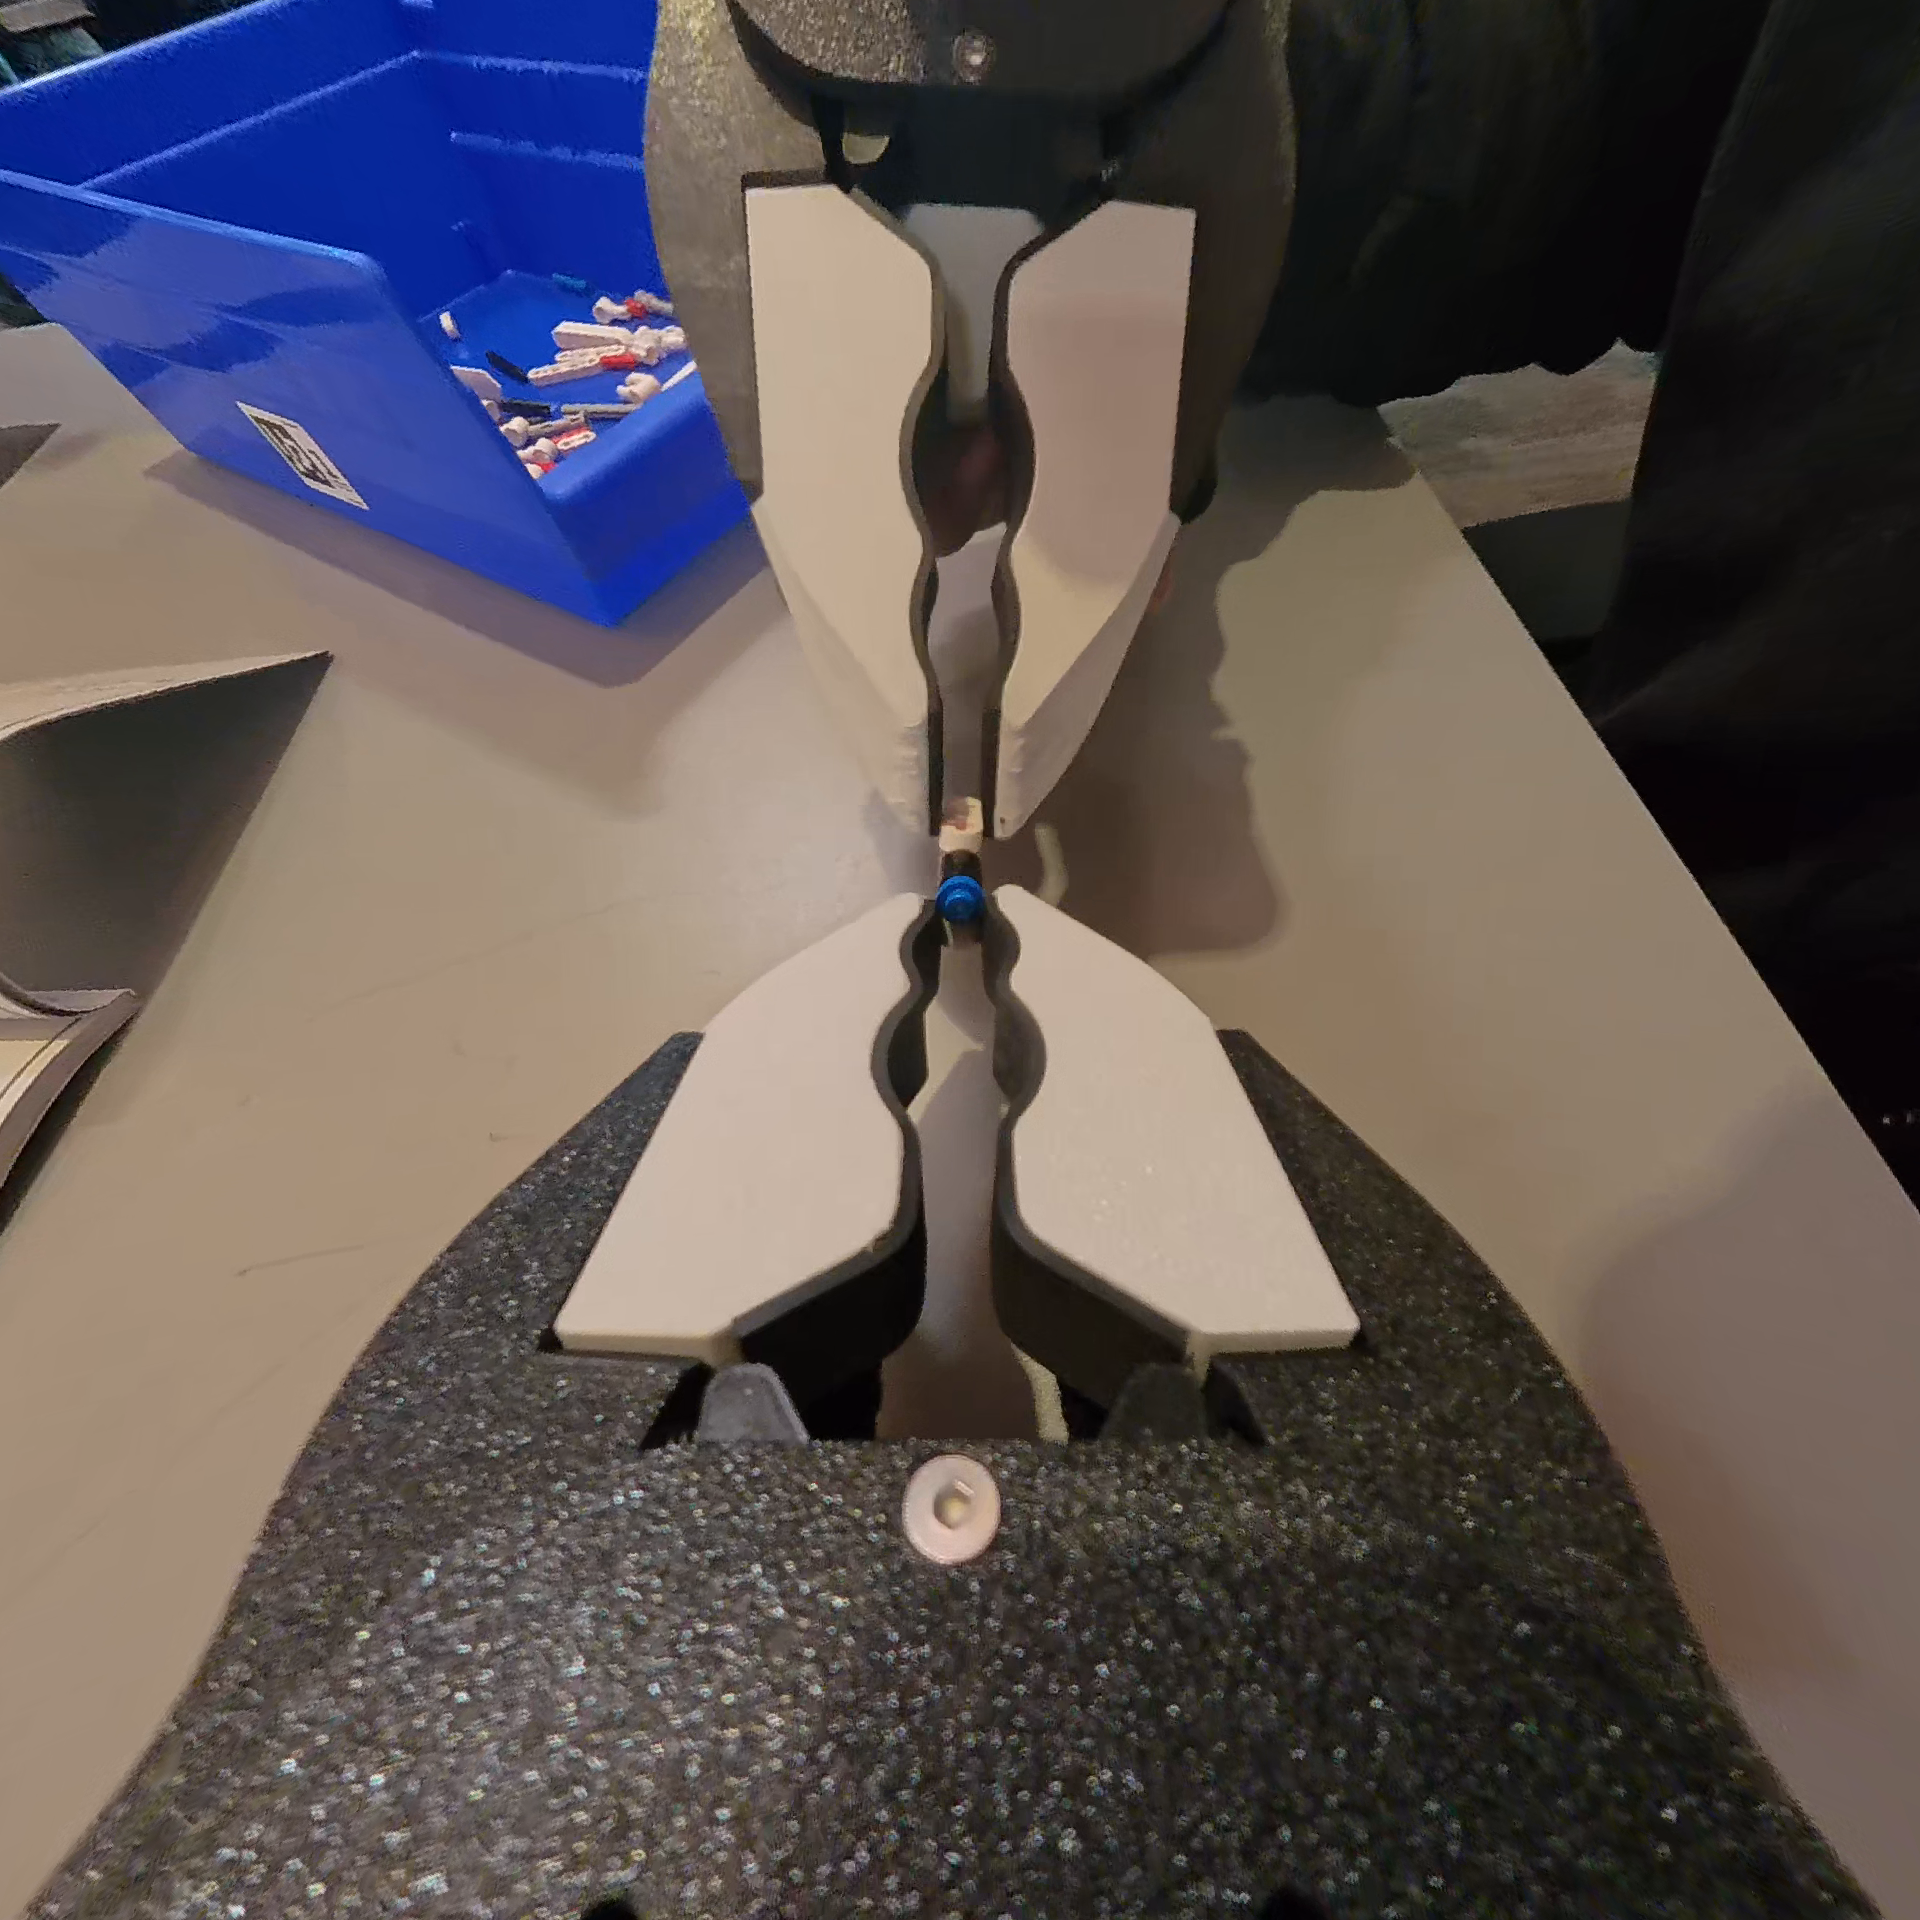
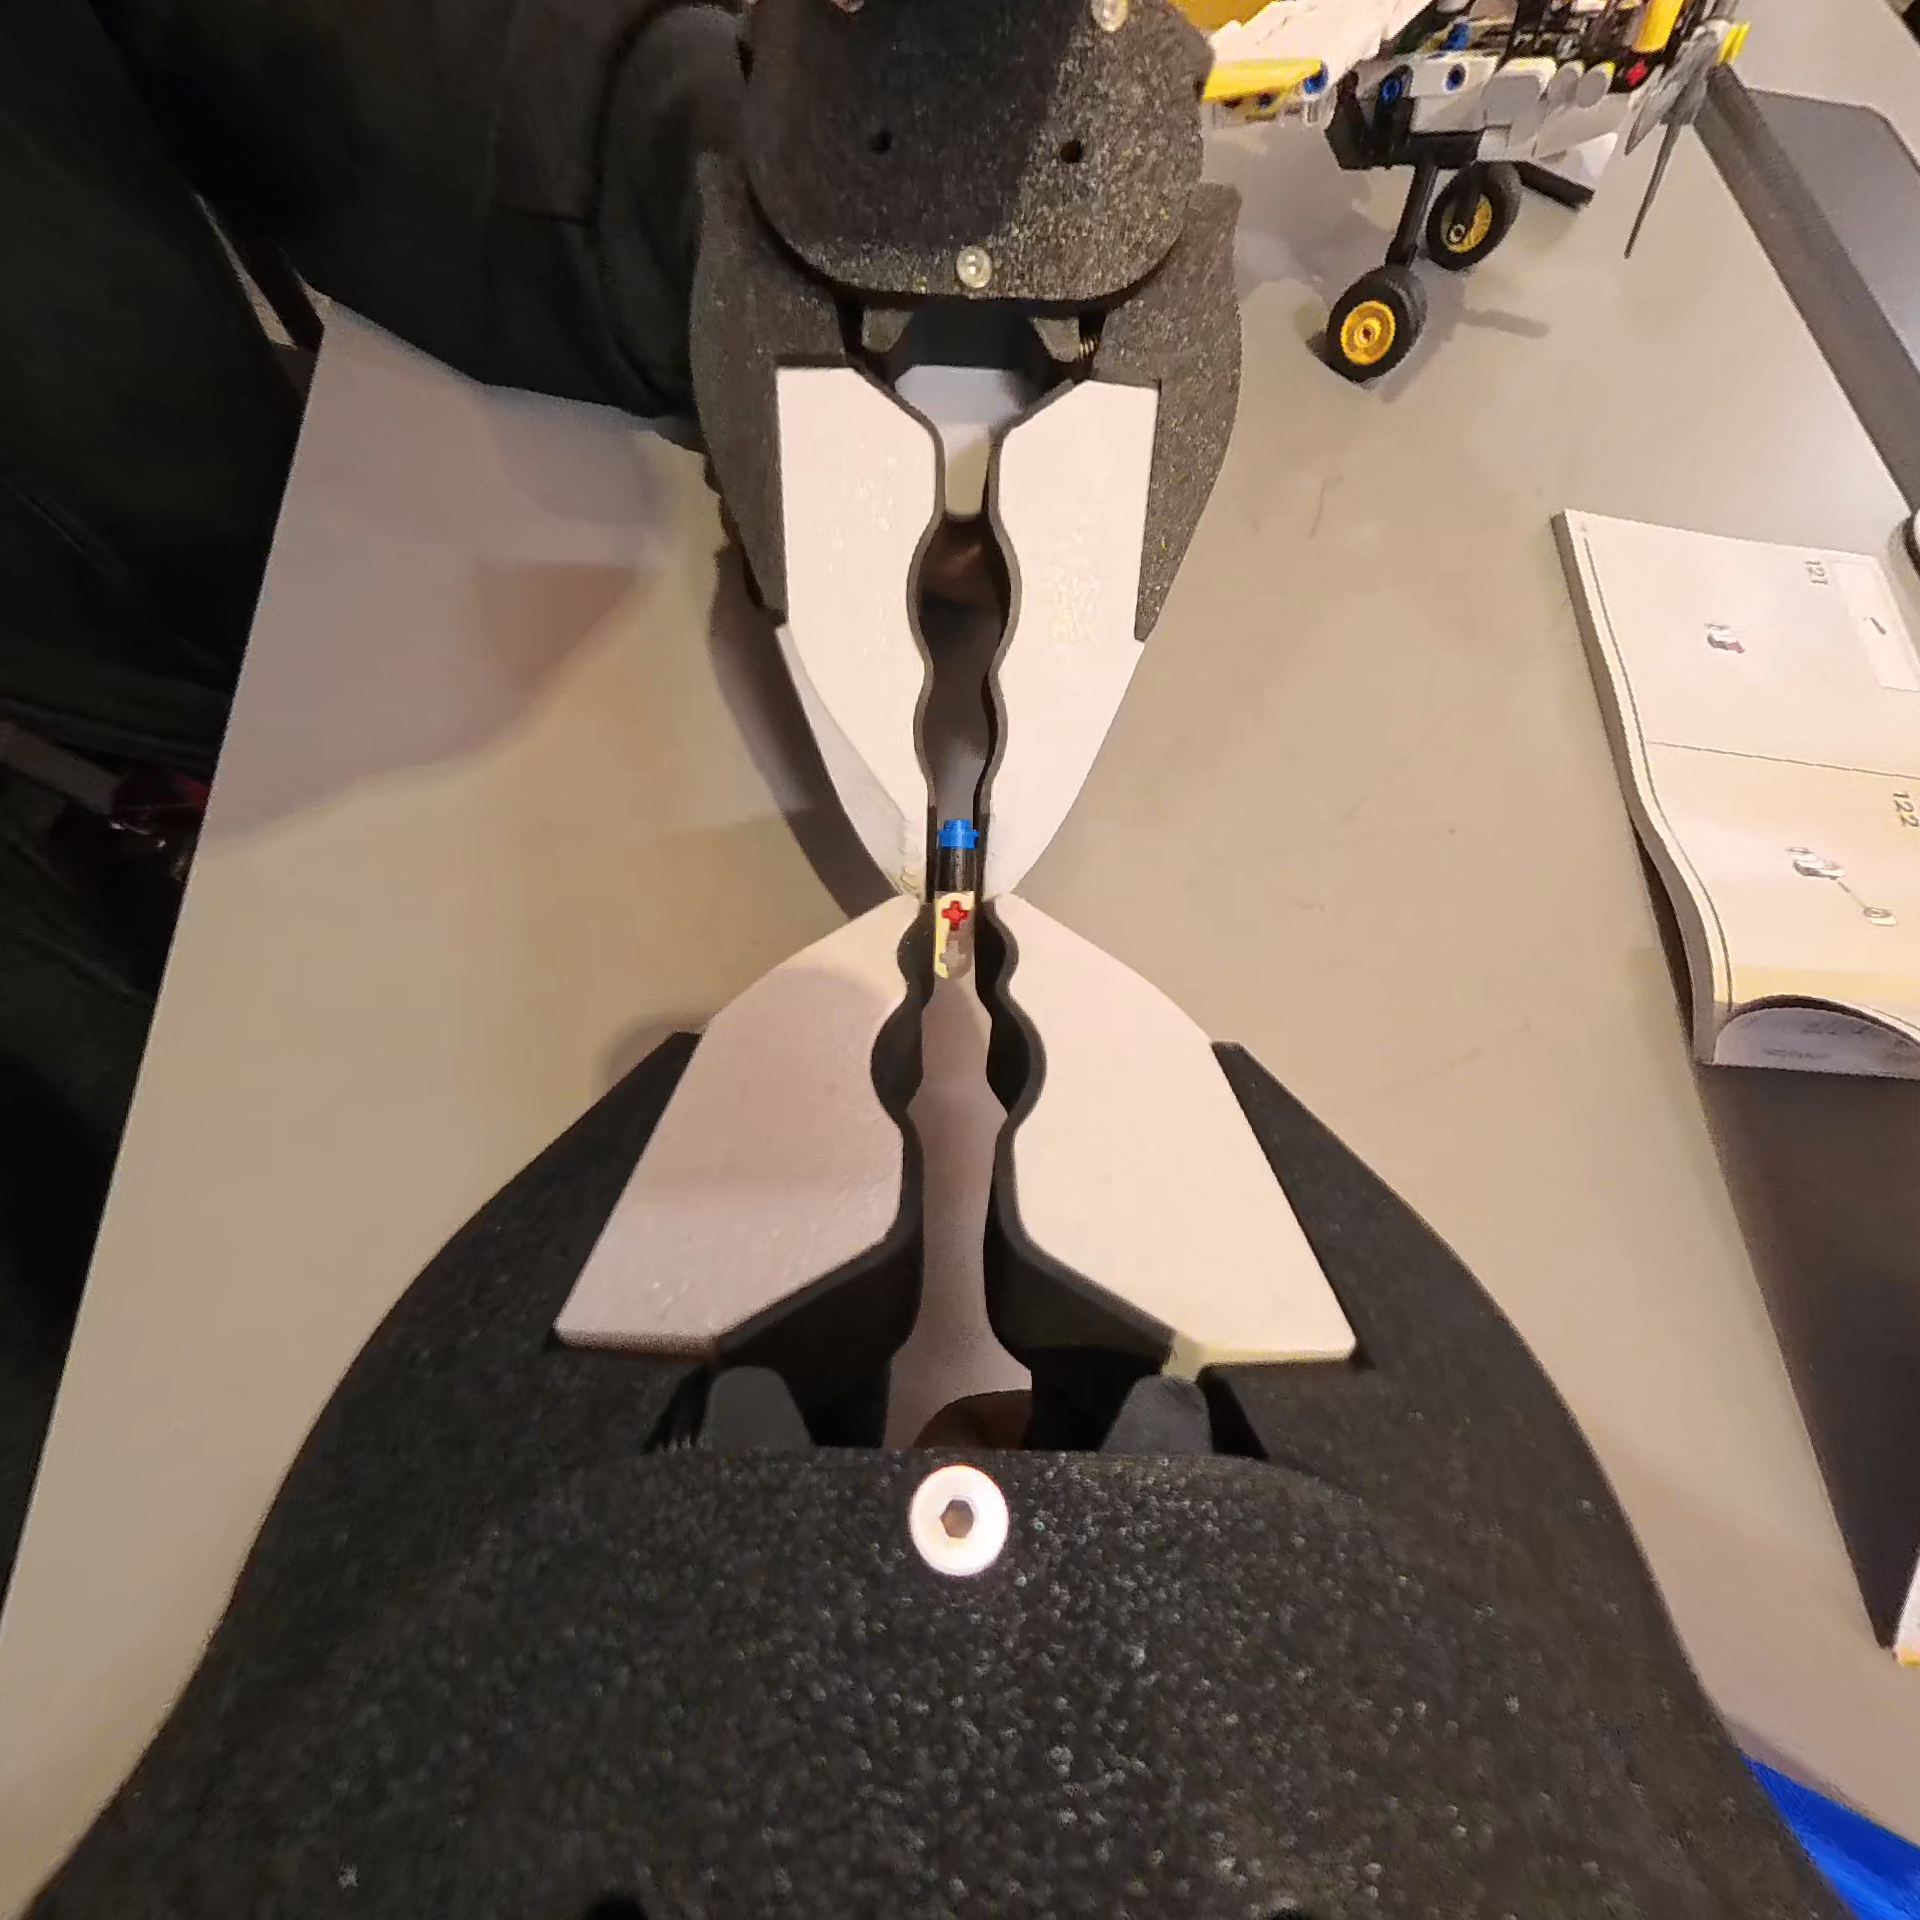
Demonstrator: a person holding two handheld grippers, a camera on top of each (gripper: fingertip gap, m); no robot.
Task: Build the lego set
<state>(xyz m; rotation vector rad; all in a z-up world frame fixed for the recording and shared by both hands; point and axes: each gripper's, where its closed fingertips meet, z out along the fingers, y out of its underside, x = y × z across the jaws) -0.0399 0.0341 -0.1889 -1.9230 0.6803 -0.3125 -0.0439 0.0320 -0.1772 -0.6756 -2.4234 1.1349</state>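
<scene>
My two grippers meet tip to tip above the grey table (image 1: 520, 935). In the left wrist view, my left gripper (image 1: 961, 914) is shut on a small pin with a blue head (image 1: 957, 900) and a black shaft. My right gripper (image 1: 961, 826) comes in from above, shut on a small white beam (image 1: 962, 816). In the right wrist view, my right gripper (image 2: 954, 920) pinches that white beam (image 2: 951, 940), which has a red cross axle (image 2: 955, 913) in one hole. The left gripper (image 2: 957, 873) opposite holds the blue-headed pin (image 2: 957, 836). The pin's black end (image 2: 957, 868) touches the beam's end.
A blue bin (image 1: 312, 312) with several small white, red and black parts (image 1: 582, 384) stands at the back left. An open booklet (image 2: 1745, 779) lies to the right. A brick-built model with yellow-hubbed wheels (image 2: 1455, 125) stands behind it. The table edge (image 1: 1558, 727) runs close on the right. Both grippers' tips are close together, under 4 cm apart.
</scene>
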